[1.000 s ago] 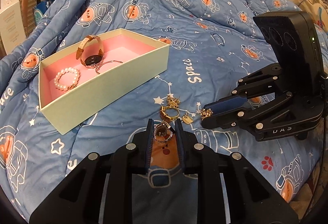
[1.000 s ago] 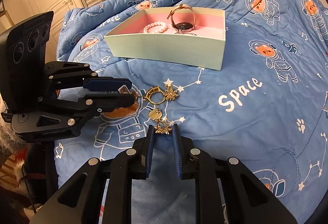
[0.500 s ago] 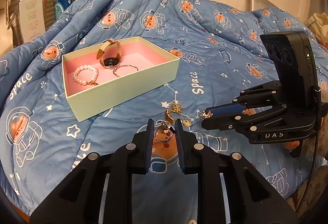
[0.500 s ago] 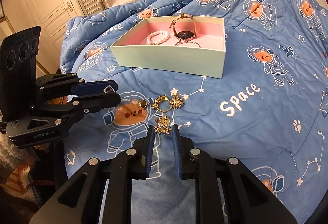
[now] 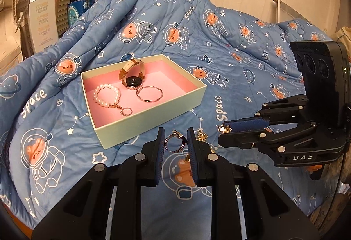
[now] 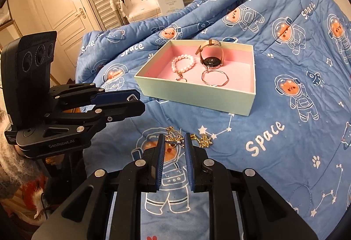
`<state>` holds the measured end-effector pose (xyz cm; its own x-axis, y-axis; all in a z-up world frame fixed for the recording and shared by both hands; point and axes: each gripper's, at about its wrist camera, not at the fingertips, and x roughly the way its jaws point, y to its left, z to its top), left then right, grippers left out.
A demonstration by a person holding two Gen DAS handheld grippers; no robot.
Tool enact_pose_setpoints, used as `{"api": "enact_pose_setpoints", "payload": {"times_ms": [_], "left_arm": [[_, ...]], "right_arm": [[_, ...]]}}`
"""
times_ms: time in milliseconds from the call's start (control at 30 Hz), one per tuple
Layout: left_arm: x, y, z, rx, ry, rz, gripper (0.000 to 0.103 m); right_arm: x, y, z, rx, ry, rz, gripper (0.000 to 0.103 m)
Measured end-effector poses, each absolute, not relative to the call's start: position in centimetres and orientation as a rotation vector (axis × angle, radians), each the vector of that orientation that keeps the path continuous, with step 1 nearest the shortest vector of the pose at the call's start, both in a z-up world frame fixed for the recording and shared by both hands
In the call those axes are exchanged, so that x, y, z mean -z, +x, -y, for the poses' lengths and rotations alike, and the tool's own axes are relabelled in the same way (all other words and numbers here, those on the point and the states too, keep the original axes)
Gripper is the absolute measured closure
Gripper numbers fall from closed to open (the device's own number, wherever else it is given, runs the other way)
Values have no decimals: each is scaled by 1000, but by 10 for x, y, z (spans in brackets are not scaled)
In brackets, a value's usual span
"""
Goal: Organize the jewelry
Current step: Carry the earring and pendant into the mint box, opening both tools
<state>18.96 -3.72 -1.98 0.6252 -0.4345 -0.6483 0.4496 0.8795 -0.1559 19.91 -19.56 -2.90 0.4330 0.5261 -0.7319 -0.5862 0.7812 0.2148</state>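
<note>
The left claw (image 5: pixel 175 143) pinches a silver ring (image 5: pixel 174 143); the right claw (image 6: pixel 174 141) grips a gold star earring (image 6: pixel 174 139), both above the bed (image 5: pixel 219 60) near the box (image 5: pixel 153 117).

Pink-lined pale-green box (image 5: pixel 153 117), astronaut-bear blue quilt (image 5: pixel 219 46)

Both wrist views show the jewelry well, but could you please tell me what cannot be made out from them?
- Gold jewelry left on the blanket: left wrist view, mostly hidden behind the left gripper's finger.
- Small gold piece in the right gripper: right wrist view, too small to identify.
- Small ring in the box: right wrist view, half hidden by the near wall.
</note>
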Motion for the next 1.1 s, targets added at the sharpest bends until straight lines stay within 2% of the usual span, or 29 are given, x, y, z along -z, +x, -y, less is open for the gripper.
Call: {"api": "enact_pose_setpoints", "payload": {"times_ms": [367,600,1100], "left_arm": [[8,224,22,464,9,-756,82],[15,259,7,444,-60,-831,82],[39,328,27,486,70,-994,82]], "right_arm": [[2,229,179,-727,-138,-835,86],[-4,260,175,-727,-152,-854,86],[19,336,155,-705,-235,-981,86]]}}
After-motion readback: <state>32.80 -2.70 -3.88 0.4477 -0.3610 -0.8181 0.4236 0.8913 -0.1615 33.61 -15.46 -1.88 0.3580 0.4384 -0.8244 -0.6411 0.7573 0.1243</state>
